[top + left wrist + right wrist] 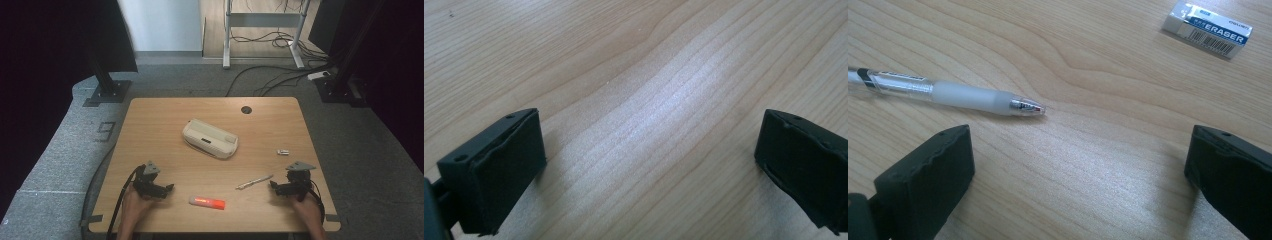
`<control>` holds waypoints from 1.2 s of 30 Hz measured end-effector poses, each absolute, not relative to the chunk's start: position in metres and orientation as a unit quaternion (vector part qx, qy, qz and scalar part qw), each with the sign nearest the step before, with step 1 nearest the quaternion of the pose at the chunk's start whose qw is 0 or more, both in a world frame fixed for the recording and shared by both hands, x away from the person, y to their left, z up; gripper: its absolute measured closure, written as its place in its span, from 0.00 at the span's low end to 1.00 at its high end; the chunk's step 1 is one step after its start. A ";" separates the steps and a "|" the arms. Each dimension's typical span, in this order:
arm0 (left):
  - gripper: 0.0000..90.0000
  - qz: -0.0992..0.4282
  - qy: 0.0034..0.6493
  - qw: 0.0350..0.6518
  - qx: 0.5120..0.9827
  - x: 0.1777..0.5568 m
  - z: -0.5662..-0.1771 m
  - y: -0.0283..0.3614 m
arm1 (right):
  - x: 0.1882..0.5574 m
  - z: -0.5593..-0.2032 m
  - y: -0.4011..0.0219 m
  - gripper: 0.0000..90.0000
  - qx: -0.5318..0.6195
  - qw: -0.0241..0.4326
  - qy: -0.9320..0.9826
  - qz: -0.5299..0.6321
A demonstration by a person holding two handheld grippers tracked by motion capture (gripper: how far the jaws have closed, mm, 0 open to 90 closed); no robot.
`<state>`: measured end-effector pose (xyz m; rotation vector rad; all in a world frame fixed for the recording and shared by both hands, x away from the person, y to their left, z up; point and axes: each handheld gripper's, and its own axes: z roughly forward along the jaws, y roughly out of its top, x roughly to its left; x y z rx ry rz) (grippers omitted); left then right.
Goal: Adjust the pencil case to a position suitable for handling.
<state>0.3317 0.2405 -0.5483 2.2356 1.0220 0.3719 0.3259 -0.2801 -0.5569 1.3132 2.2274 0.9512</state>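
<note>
Left gripper [649,165] fingers gaping wide, gripping nothing, sitting low over bare surface [165,115]. Right gripper [1080,175] likewise spread, empty; pen [948,92] tip lying at its 11 o'clock, eraser [1207,29] at 1. Both hands entering at 6, cropped. Pencil case [210,138] sitting closed mid-surface, contents hidden. Orange marker [207,202] lying between grippers.

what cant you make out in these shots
- Pen: rear end cut off by the left edge of the right gripper view.
- Orange marker: label too small to read in the high view.
- Pencil case: closed, so contents are hidden.
- Eraser: small print blurred.
</note>
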 end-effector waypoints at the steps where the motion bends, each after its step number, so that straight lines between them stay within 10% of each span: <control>1: 0.00 0.142 0.391 0.322 0.851 0.332 -0.548 0.240 | 0.326 -0.557 -0.280 0.00 0.468 0.192 0.793 0.339; 36: 0.04 0.132 0.368 0.364 0.845 0.339 -0.532 0.234 | 0.326 -0.557 -0.280 0.00 0.468 0.192 0.793 0.339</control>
